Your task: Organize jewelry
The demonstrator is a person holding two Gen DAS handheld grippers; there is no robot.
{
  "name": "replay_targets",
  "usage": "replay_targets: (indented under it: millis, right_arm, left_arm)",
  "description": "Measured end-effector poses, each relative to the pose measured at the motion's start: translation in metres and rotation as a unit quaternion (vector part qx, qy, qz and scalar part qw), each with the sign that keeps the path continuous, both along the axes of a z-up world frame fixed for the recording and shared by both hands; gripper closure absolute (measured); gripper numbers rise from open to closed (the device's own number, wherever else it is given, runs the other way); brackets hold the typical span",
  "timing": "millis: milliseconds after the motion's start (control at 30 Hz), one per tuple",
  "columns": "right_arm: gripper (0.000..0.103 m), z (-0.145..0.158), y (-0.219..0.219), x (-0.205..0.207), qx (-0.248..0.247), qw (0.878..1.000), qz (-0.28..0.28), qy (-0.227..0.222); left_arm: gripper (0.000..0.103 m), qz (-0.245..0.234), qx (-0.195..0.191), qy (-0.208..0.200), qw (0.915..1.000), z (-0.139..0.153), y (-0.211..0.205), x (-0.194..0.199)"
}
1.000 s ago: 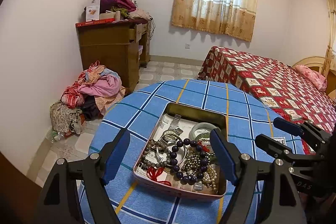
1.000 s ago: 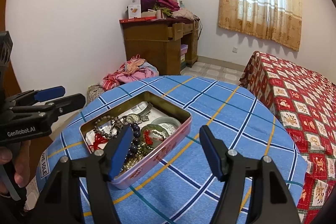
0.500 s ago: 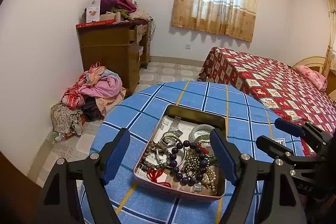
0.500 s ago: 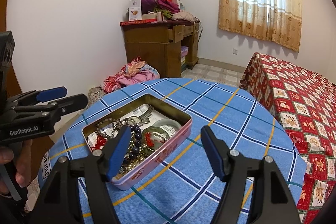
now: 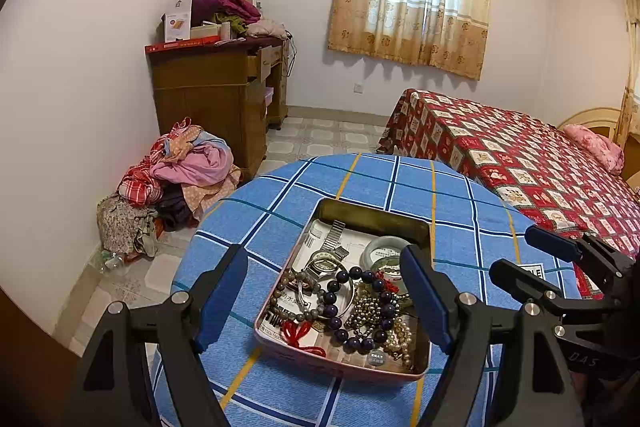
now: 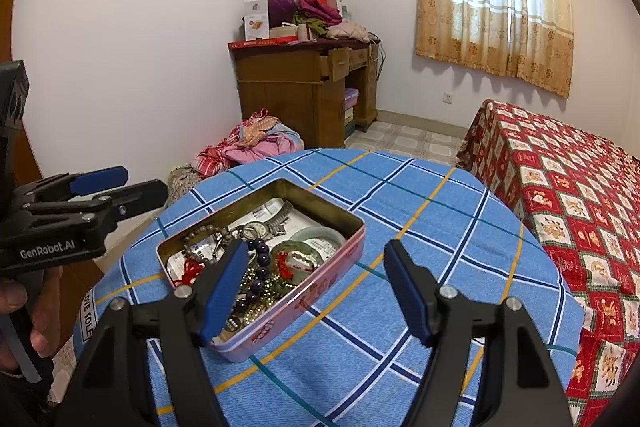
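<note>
Jewelry lay heaped in an open pink tin (image 5: 344, 361) that sat near the middle of the round tabletop (image 5: 280, 195), which was covered in a blue checked cloth. Inside the tin, a dark purple bead bracelet (image 5: 356, 303) rested across the middle, a red cord (image 5: 298, 333) lay at the near left corner, a metal-banded wristwatch (image 5: 326, 251) lay toward the far side, and a pale green bangle (image 5: 382, 253) sat at the far right. The left gripper (image 5: 324, 301) hovered above the near end of the tin, its jaws spread wide with nothing between them. The right gripper (image 6: 310, 285) hung over the tin's right near edge, its jaws likewise wide apart and empty, its left finger above the beads. Beyond the tabletop stood a wooden desk (image 5: 216, 95) with a pile of clothes (image 5: 180, 171) on the floor beside it, and a bed (image 5: 520, 155) under a red patterned cover to the far right.
</note>
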State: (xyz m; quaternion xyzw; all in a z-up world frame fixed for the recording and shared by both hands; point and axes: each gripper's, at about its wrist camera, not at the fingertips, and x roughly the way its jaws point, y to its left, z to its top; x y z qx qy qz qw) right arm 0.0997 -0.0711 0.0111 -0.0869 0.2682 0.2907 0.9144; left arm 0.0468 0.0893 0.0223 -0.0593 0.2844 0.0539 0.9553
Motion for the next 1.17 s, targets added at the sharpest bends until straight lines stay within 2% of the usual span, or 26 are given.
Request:
replay_targets:
  millis: [567,1167]
  right_arm:
    - [0.027,0.0004,-0.0004,-0.0006,0.0,1.0,-0.001,-0.001]
    - [0.025,-0.0023,-0.0007,-0.0024,0.0,1.0,-0.001,0.001]
  left_arm:
    - [0.025,-0.003,0.001,0.004,1.0,-0.0029,-0.0003,0.0003]
    - [0.024,0.018,0.017,0.013,0.9996,-0.0081,0.001,0.0036]
